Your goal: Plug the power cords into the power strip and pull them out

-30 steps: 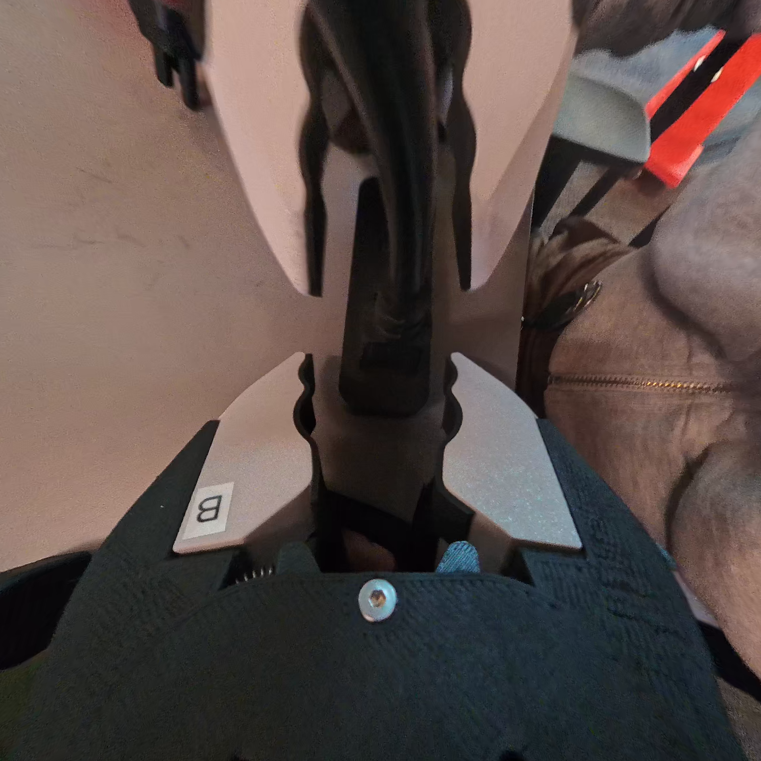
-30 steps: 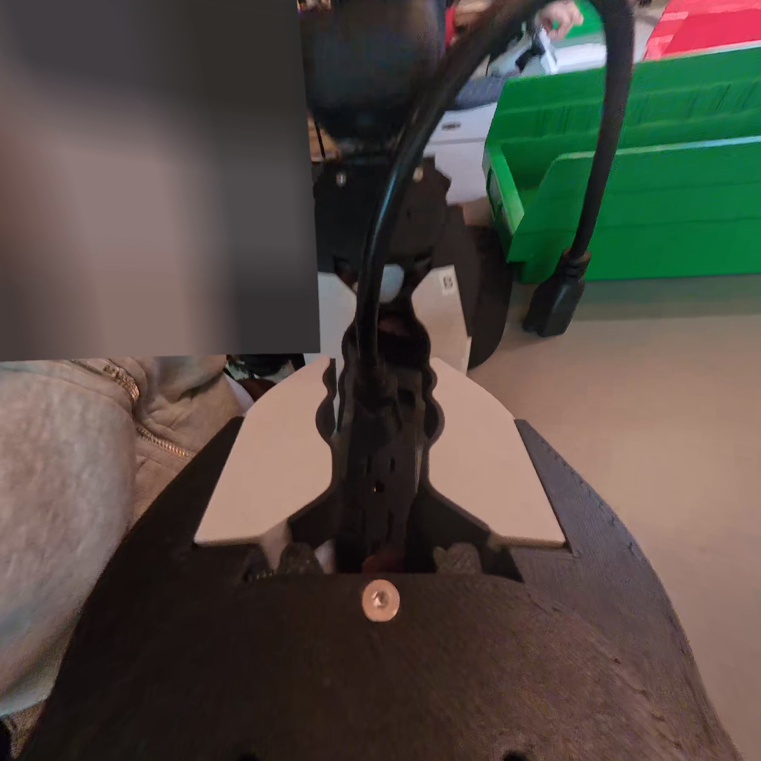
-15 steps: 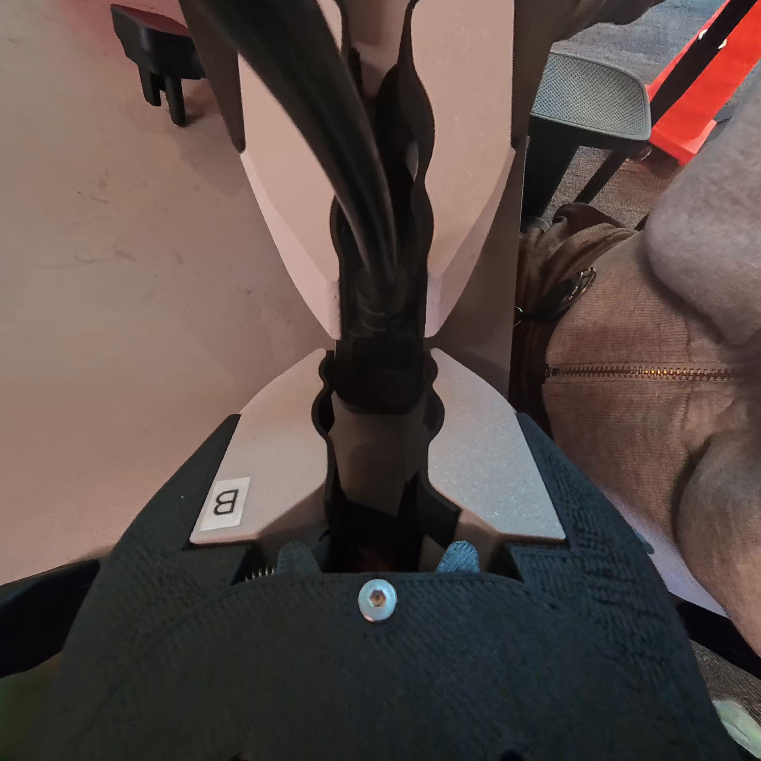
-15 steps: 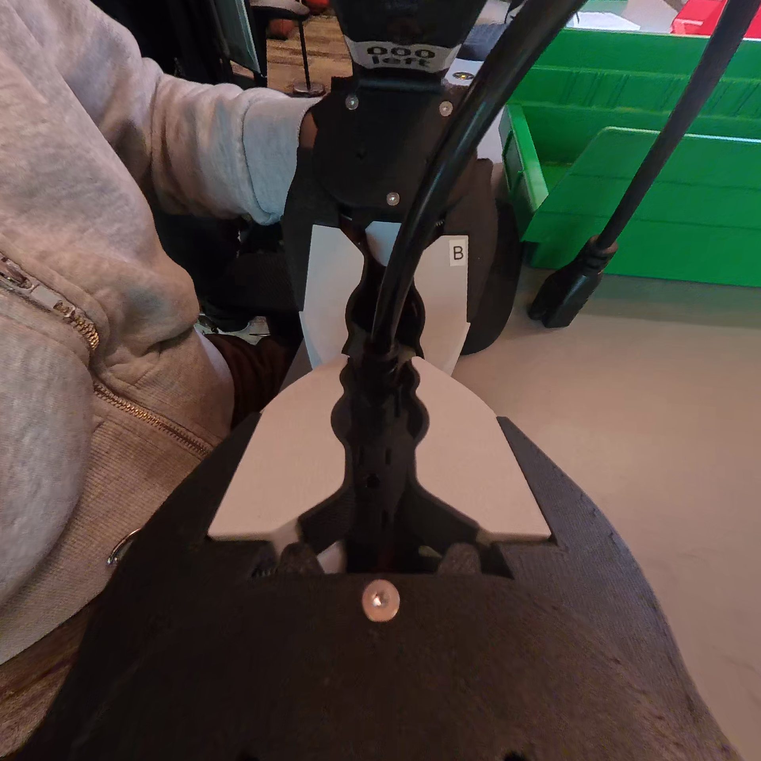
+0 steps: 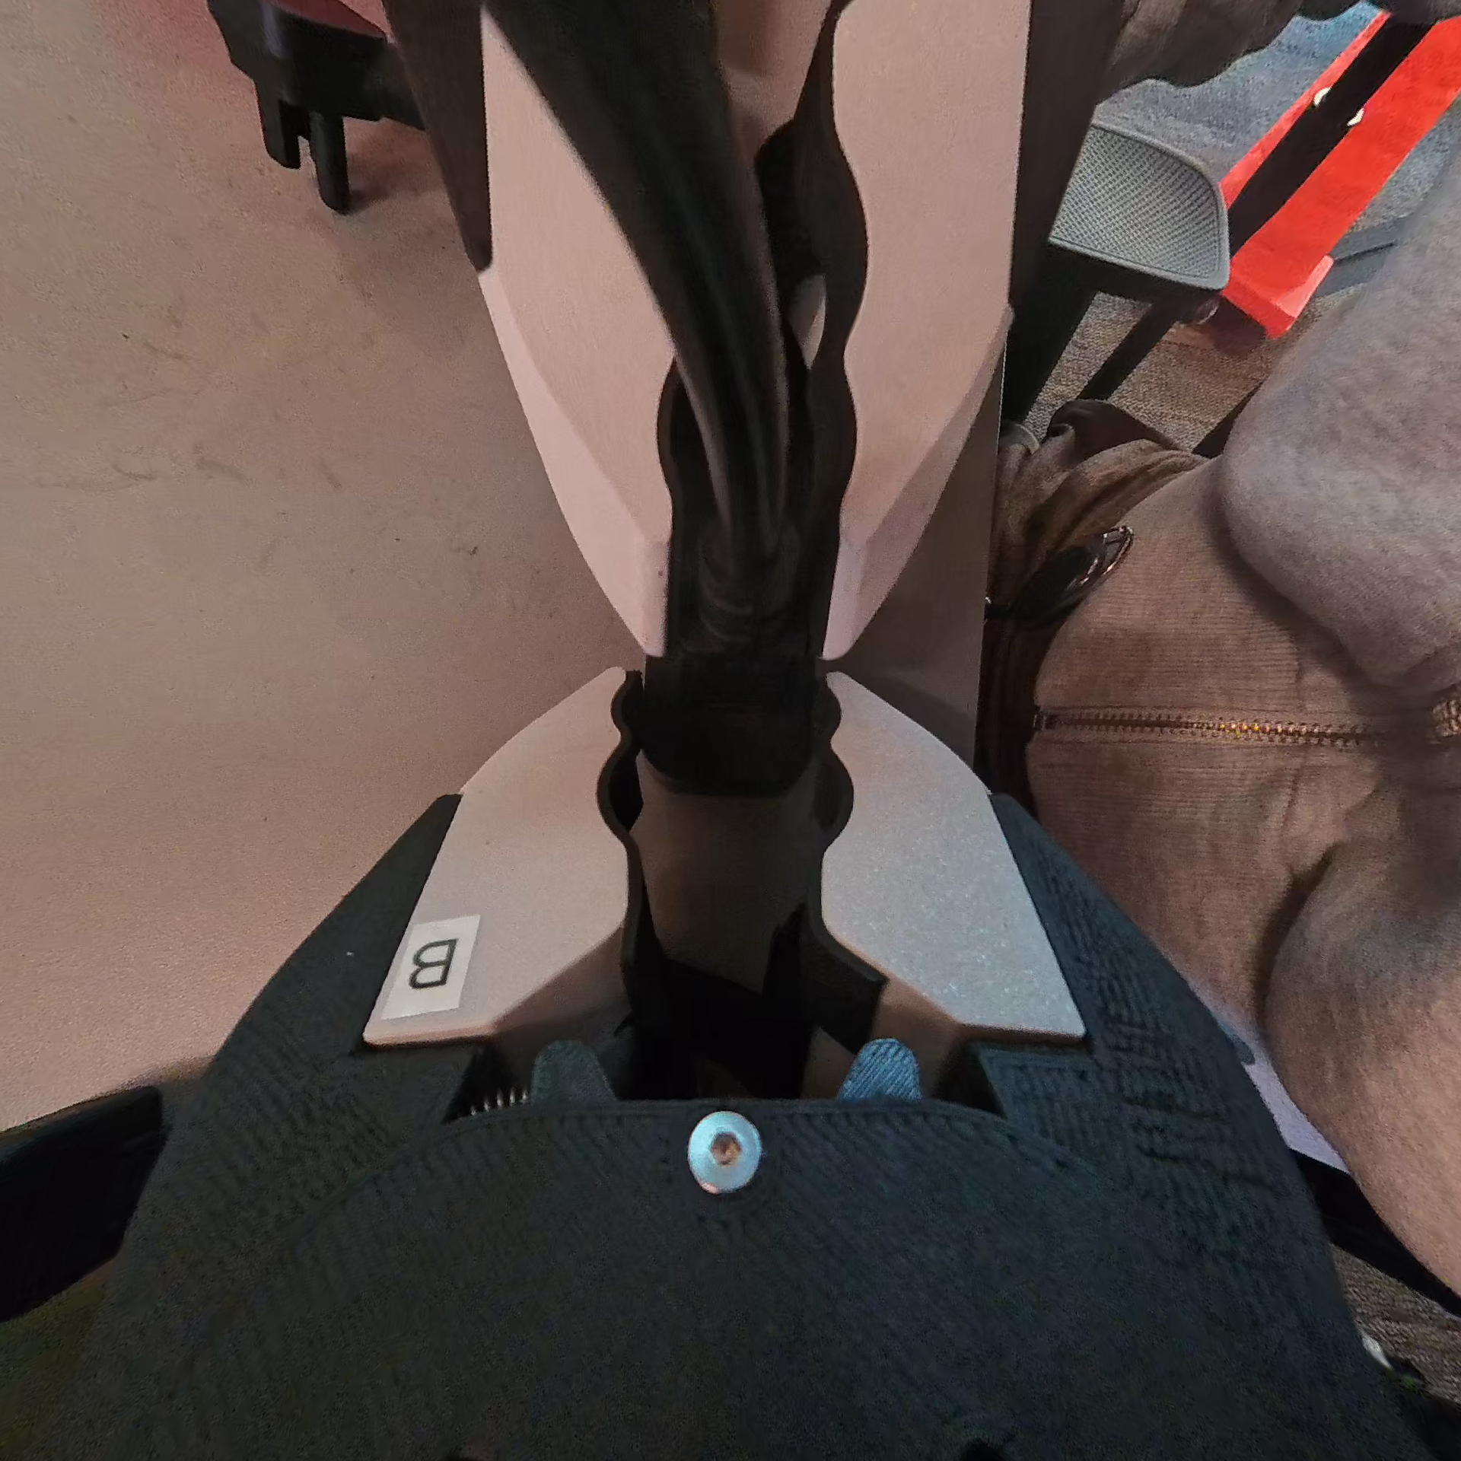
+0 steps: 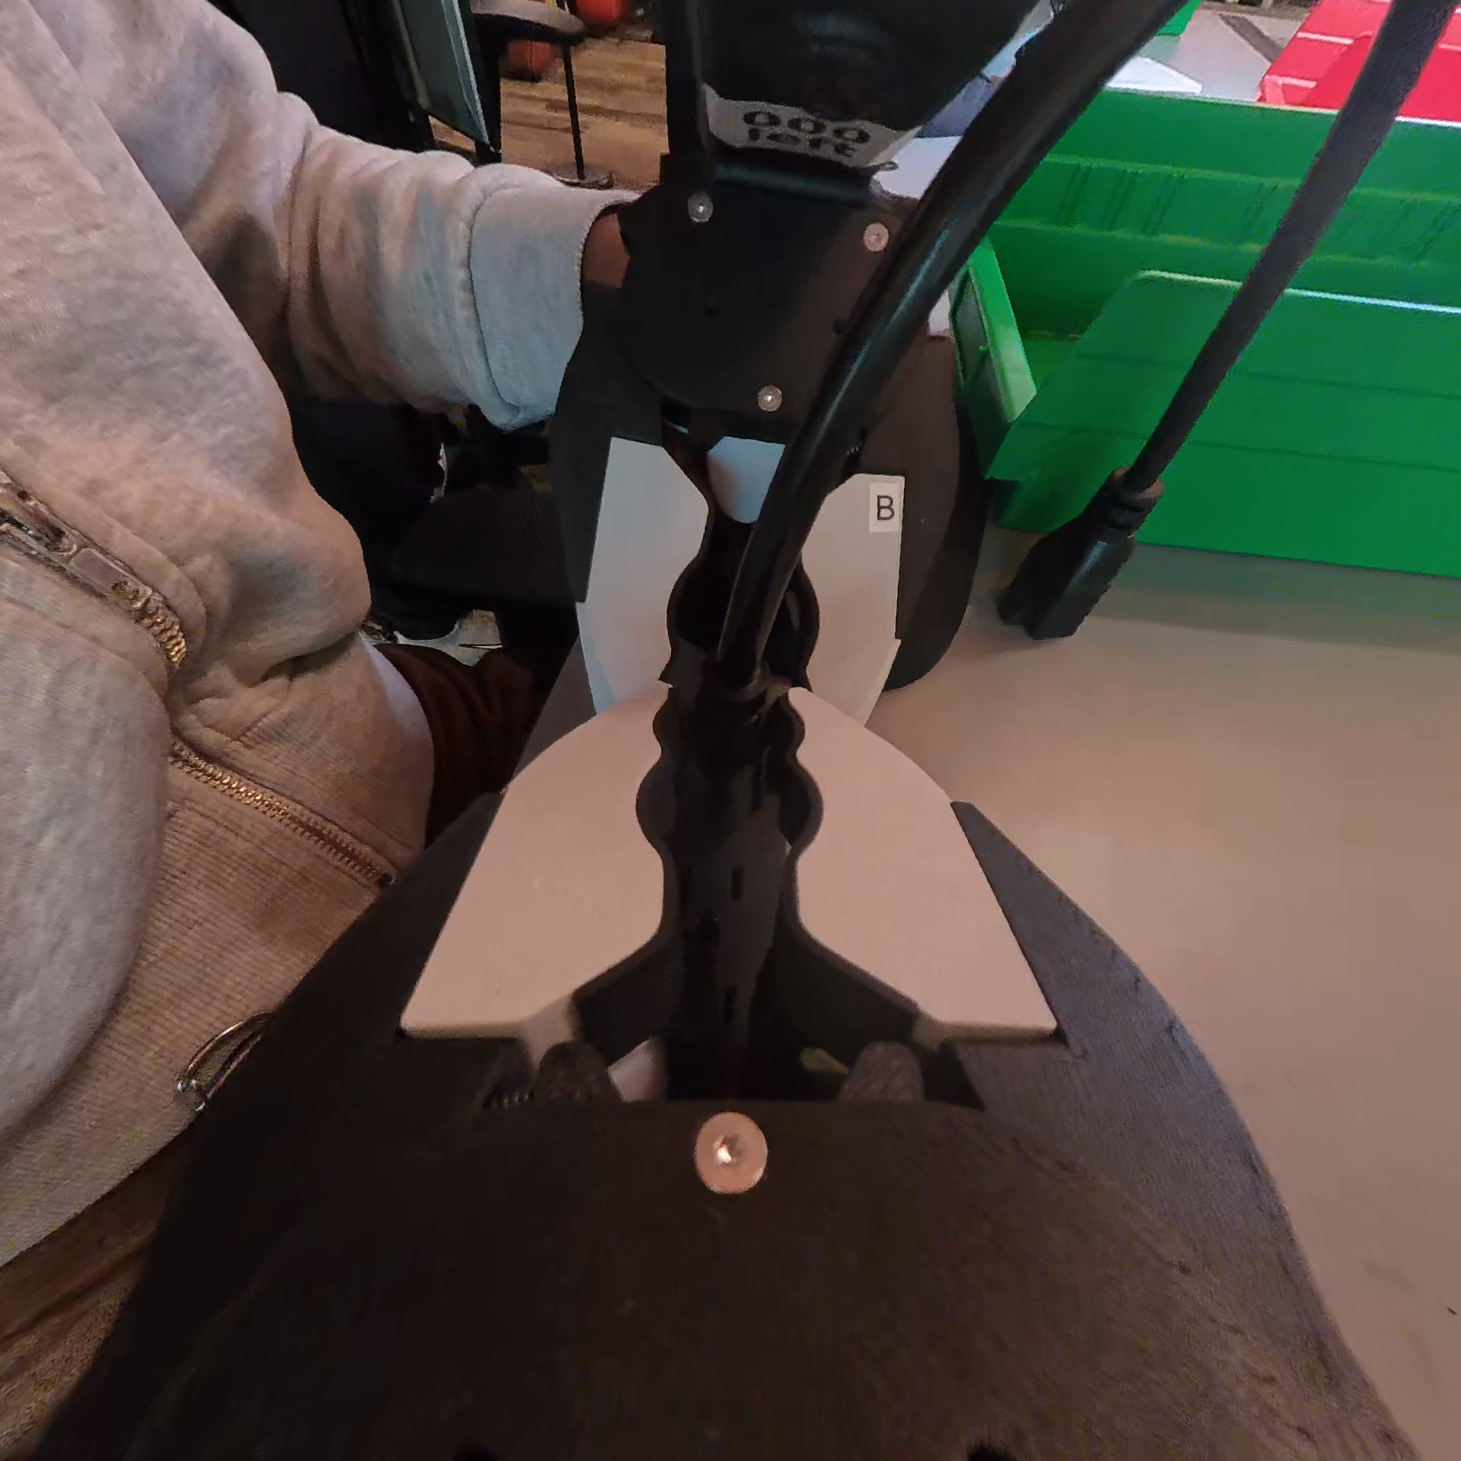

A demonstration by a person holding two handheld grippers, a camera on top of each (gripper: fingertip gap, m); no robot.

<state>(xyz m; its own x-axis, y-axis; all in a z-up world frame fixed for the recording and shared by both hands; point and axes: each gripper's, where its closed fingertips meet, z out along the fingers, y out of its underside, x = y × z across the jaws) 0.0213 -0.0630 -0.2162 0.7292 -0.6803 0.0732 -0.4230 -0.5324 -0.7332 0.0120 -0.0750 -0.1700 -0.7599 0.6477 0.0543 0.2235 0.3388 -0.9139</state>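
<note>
My right gripper [image 6: 727,700] is shut on the black ribbed neck of a power cord plug [image 6: 731,830]. Its cord [image 6: 862,348] curves up and off to the right. My left gripper [image 5: 727,688] meets it tip to tip and is shut on the plug's black head [image 5: 723,735]. In the left wrist view the right gripper's white fingers [image 5: 569,356] come down from above with the cord [image 5: 696,277] between them. In the right wrist view the left gripper's white fingers [image 6: 632,569] face me. No power strip shows.
A second black cord end [image 6: 1067,561] rests on the beige table [image 6: 1186,870] in front of green bins [image 6: 1265,411]; it also shows in the left wrist view [image 5: 308,111]. The person's grey sleeve [image 6: 356,261] and zipped jacket [image 5: 1225,790] are close beside the grippers. One gripper's finger ends stand about 4 centimeters off the other's.
The left fingers have closed in on the plug's head. The two grippers have drawn together tip to tip, and the right gripper has tilted.
</note>
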